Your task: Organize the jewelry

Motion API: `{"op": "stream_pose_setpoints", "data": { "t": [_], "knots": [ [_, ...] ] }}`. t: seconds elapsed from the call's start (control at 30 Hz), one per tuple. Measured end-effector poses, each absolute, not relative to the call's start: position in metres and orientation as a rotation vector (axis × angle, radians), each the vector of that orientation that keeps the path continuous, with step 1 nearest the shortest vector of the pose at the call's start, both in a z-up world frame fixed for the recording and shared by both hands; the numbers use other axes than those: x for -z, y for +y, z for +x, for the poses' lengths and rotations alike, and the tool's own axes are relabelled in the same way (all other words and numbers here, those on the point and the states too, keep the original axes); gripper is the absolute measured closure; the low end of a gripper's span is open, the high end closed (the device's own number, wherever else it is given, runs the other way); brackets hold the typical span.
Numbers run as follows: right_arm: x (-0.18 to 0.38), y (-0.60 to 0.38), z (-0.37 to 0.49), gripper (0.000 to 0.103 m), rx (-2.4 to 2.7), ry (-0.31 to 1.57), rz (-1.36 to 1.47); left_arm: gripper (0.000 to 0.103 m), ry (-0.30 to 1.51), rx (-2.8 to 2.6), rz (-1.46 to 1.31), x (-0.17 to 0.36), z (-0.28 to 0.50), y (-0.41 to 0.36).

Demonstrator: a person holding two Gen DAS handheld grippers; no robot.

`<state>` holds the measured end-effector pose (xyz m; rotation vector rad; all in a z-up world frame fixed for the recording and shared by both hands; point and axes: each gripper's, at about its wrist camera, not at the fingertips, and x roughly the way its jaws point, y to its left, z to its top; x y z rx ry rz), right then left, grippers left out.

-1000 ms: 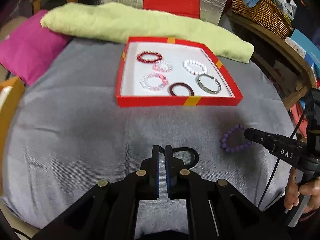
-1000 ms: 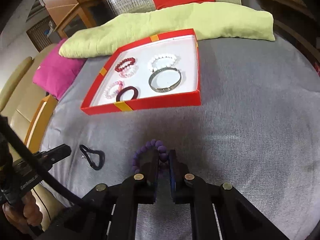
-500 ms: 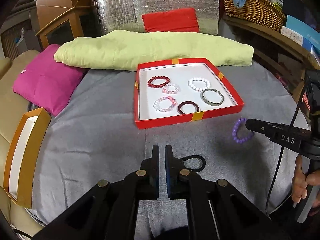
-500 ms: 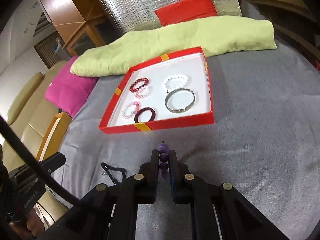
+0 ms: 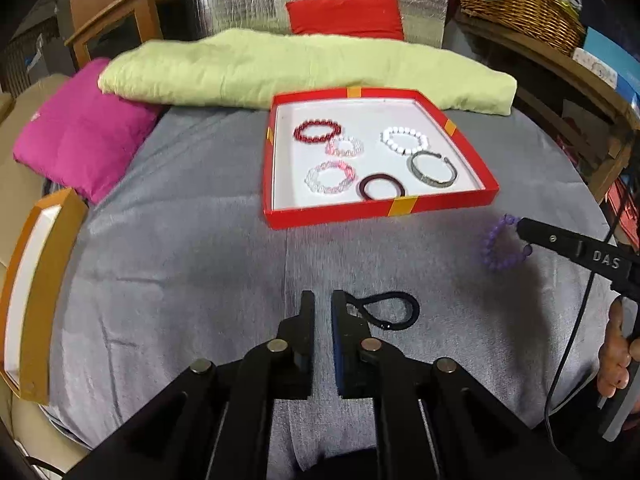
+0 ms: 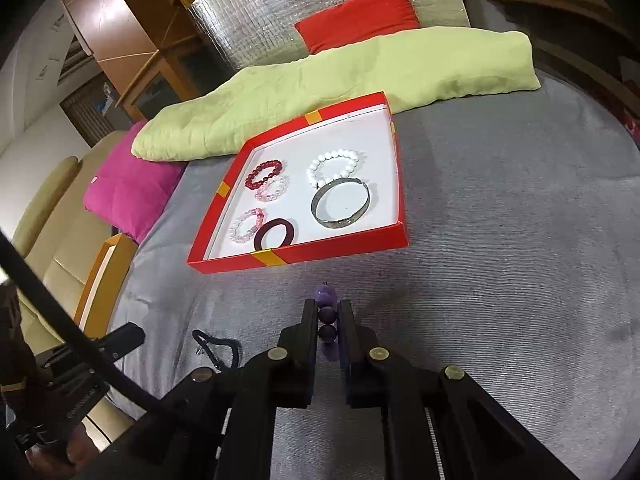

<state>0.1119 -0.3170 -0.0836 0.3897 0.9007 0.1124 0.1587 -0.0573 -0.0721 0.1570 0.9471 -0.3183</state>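
Observation:
A red tray (image 5: 380,210) with a white floor holds several bracelets on the grey cloth; it also shows in the right wrist view (image 6: 296,258). My right gripper (image 6: 328,312) is shut on a purple bead bracelet (image 6: 327,314). From the left wrist view that bracelet (image 5: 496,248) dangles from the right gripper (image 5: 520,228) above the cloth, right of the tray's front corner. My left gripper (image 5: 323,304) hovers low over the cloth, its jaws opening, with only cloth in the narrow gap. A black hair tie (image 5: 384,310) lies just right of its right finger, also seen in the right wrist view (image 6: 218,346).
A long green cushion (image 5: 304,68) lies behind the tray, a magenta cushion (image 5: 80,132) at back left and a red one (image 5: 344,14) further back. An orange-rimmed box (image 5: 36,288) sits at the cloth's left edge. A wicker basket (image 5: 520,0) stands on a shelf at right.
The purple bracelet has come up off the cloth in the right gripper. The left jaws have parted slightly. The black hair tie stays on the cloth.

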Motion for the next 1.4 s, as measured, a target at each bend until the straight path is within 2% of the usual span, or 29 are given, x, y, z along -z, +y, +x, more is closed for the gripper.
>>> {"op": "stream_pose_setpoints", "data": {
  "t": [0.03,0.1,0.2,0.6,0.8,0.87,0.9,1.0,1.3,1.37,1.4],
  "knots": [
    [0.084,-0.318,0.112,0.093,-0.111,0.901,0.393,0.078,0.969,0.321,0.139,0.076,0.161,-0.055],
    [0.084,-0.32,0.111,0.093,-0.109,0.903,0.403,0.067,0.995,0.323,0.105,0.081,0.164,-0.051],
    [0.085,-0.322,0.112,0.093,-0.104,0.913,0.415,0.059,1.043,0.334,0.047,0.089,0.169,-0.044],
    [0.104,-0.339,0.115,0.092,-0.037,1.015,0.466,0.051,1.134,0.398,0.011,0.11,0.18,-0.061],
    [0.116,-0.353,0.116,0.088,-0.002,1.088,0.526,0.051,1.121,0.396,0.027,0.118,0.184,-0.07],
    [0.117,-0.357,0.114,0.078,0.01,1.089,0.536,0.065,1.117,0.4,0.039,0.12,0.184,-0.07],
    [0.116,-0.359,0.114,0.074,0.013,1.087,0.542,0.076,1.12,0.401,0.045,0.122,0.184,-0.07],
    [0.114,-0.359,0.114,0.073,0.009,1.075,0.542,0.085,1.116,0.399,0.051,0.125,0.184,-0.068],
    [0.123,-0.347,0.118,0.072,0.029,1.102,0.465,0.086,1.146,0.387,0.013,0.13,0.185,-0.055],
    [0.123,-0.344,0.118,0.076,0.029,1.096,0.433,0.086,1.149,0.385,0.006,0.129,0.185,-0.053],
    [0.123,-0.342,0.118,0.083,0.032,1.095,0.416,0.085,1.152,0.384,-0.001,0.129,0.185,-0.052]
  ]
}}
